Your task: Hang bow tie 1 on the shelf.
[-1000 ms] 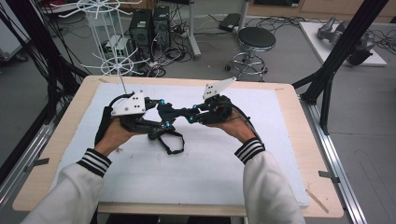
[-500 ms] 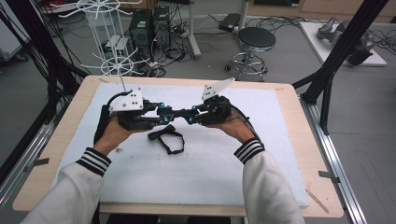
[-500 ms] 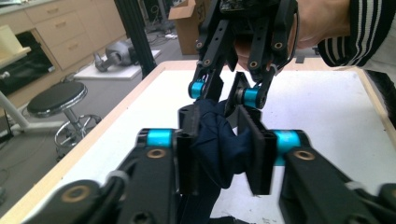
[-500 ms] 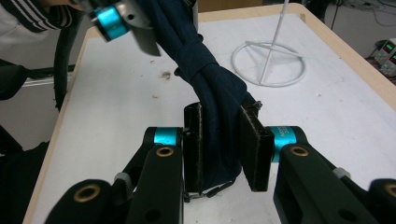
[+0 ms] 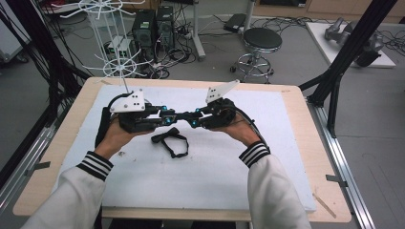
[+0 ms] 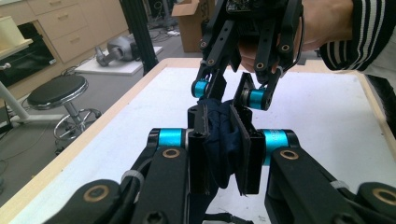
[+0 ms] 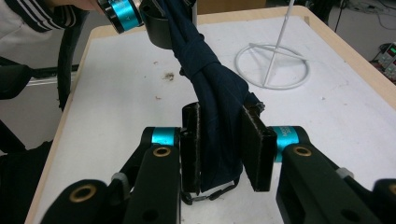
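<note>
A dark blue knotted cloth (image 7: 219, 93) is stretched between my two grippers above the white mat (image 5: 286, 157). Its thin black strap (image 5: 174, 143) droops in a loop onto the mat below them. My left gripper (image 6: 223, 140) has just been closing and is shut on one end of the cloth (image 6: 219, 135). My right gripper (image 7: 222, 135) faces it tip to tip; its jaws have just eased a little wider, with the cloth still filling the gap against both pads. From above, the left gripper (image 5: 173, 116) and the right gripper (image 5: 192, 117) meet at mid-table.
A white wire stand (image 5: 119, 62) rises at the table's back left, its ring base (image 7: 271, 60) on the mat near the grippers. A stool (image 5: 261, 40) and computer cases stand on the floor behind. Black frame posts flank the table.
Both hands stay in place. The left gripper's jaws have drawn in around the cloth. The strap loop lies much as before.
</note>
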{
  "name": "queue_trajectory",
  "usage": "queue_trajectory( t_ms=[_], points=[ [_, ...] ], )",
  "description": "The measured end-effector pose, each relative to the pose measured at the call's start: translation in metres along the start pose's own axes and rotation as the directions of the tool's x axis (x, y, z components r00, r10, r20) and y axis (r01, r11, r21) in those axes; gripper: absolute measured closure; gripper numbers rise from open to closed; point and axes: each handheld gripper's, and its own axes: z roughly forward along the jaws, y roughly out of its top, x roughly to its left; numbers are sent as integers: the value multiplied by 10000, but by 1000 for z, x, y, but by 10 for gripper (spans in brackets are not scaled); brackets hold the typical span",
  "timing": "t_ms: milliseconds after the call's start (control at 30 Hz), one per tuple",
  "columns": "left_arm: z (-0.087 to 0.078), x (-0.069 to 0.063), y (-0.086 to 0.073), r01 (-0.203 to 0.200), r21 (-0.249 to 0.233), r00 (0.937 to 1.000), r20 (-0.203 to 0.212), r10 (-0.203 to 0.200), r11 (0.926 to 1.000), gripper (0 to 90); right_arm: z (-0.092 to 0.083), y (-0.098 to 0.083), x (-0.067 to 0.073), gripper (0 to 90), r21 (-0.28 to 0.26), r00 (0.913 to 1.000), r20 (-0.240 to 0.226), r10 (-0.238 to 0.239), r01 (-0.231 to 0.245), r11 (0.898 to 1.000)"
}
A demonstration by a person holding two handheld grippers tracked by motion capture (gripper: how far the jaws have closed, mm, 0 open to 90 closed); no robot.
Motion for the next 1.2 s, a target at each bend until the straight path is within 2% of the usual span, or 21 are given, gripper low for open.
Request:
queue_trajectory(
  t_ms=[67,100,133,200,233,267,300,533,800,933,1200],
  points=[
    [0,0,0,2,-28,10000,-35,-2,10000,778,0,0,1,655,-27,10000,-24,6,-6,10000],
    [-1,0,0,-31,-6,10000,-80,31,10000,778,0,0,1,598,-7,10000,-2,25,-25,10000],
    [-1,1,0,-9,-19,9999,-131,8,10000,778,1,0,1,499,-27,10000,-20,-19,19,10000],
    [-3,1,0,21,-81,9998,-204,-23,10000,778,2,-1,3,286,45,9988,-361,-324,326,9995],
    [-4,2,0,11,-99,9997,-224,-14,10000,778,3,-1,5,236,81,9987,-264,-440,442,9990],
    [-4,2,0,45,-147,9996,-264,-49,9999,778,4,-1,6,163,63,9986,38,-522,522,9986],
    [-5,2,0,42,-143,9995,-311,-46,9999,778,5,-2,7,119,66,9987,245,-448,447,9990],
    [-12,2,2,78,-452,9988,-470,-99,9989,778,-2,-7,6,110,-144,9978,665,-35,44,9999],
    [-26,5,5,122,-862,9951,-964,-205,9962,777,-14,-12,9,109,-771,9953,940,243,-170,9969],
    [-33,7,7,126,-1013,9926,-1188,-246,9948,777,-22,-18,10,109,-1137,9911,1185,608,-473,9924],
    [-49,12,10,118,-1316,9870,-1572,-326,9912,777,-43,-23,15,109,-1531,9814,1753,778,-509,9869]
  ],
)
